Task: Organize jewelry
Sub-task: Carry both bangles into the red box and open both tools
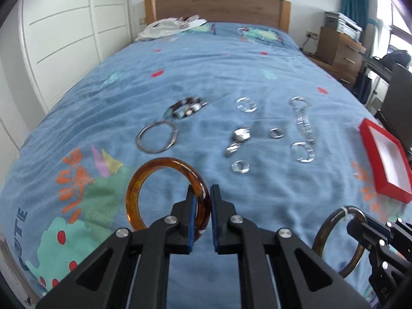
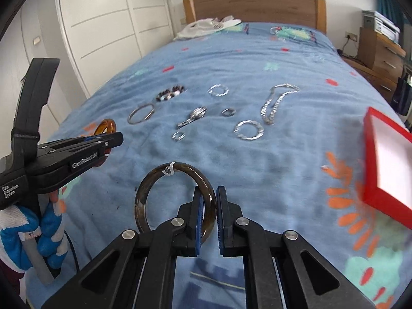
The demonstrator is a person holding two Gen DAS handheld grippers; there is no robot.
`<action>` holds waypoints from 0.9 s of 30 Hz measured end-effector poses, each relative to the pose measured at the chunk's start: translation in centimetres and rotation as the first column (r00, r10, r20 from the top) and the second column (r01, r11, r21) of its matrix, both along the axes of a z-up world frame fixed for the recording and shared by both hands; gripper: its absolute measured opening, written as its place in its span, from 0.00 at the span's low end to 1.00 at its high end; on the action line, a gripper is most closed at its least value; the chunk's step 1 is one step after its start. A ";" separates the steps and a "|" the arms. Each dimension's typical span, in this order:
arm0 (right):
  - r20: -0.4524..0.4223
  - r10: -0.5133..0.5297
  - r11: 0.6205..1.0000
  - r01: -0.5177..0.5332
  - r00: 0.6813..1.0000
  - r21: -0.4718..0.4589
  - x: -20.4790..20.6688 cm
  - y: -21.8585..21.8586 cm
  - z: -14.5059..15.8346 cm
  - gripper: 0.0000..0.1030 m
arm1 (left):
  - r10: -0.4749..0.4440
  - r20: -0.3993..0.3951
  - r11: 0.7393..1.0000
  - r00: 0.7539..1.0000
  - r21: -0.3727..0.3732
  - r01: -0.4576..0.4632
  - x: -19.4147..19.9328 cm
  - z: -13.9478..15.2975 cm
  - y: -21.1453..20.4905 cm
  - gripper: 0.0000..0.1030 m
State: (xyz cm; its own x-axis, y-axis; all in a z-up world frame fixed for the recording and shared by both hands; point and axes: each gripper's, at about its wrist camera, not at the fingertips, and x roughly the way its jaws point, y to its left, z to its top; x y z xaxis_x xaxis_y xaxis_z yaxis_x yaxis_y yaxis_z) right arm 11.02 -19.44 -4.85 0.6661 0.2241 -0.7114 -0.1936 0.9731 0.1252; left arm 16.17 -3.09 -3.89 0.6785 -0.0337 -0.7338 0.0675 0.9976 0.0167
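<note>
The left gripper holds an amber bangle between its jaws, lifted over the blue bed cover. The right gripper is closed on a dark bangle in the same way. The other jewelry lies farther up the cover, and the red box is right of it. Probably the step is carrying; next, each bangle needs a gentle release at its place.
</note>
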 end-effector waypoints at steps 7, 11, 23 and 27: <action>0.043 -0.181 0.983 0.181 0.983 -0.013 -2.5 -10.5 3.1 0.09 | -0.199 0.032 0.979 0.979 -0.025 0.200 -1.3 3.5 -10.0 0.09; 0.060 -0.302 0.951 0.305 0.952 -0.056 -2.8 -17.7 4.3 0.09 | -0.331 0.032 0.942 0.943 -0.050 0.333 -1.0 4.3 -17.4 0.09; 0.025 -0.437 0.889 0.436 0.899 -0.139 0.8 -30.0 2.1 0.09 | -0.571 -0.016 0.817 0.821 -0.111 0.566 2.6 1.9 -35.9 0.09; 0.002 -0.421 0.895 0.416 0.907 -0.160 1.0 -31.4 0.7 0.09 | -0.582 -0.069 0.813 0.810 -0.088 0.576 4.0 -1.3 -38.3 0.09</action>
State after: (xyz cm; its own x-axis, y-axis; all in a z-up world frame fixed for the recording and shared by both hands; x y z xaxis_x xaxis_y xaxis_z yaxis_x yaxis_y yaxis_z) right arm 12.06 -50.81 -4.17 0.6507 -0.1842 -0.7367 0.2377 0.9708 -0.0328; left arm 20.22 -41.38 -5.17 0.4514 -0.4453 -0.7732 0.6309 0.7721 -0.0763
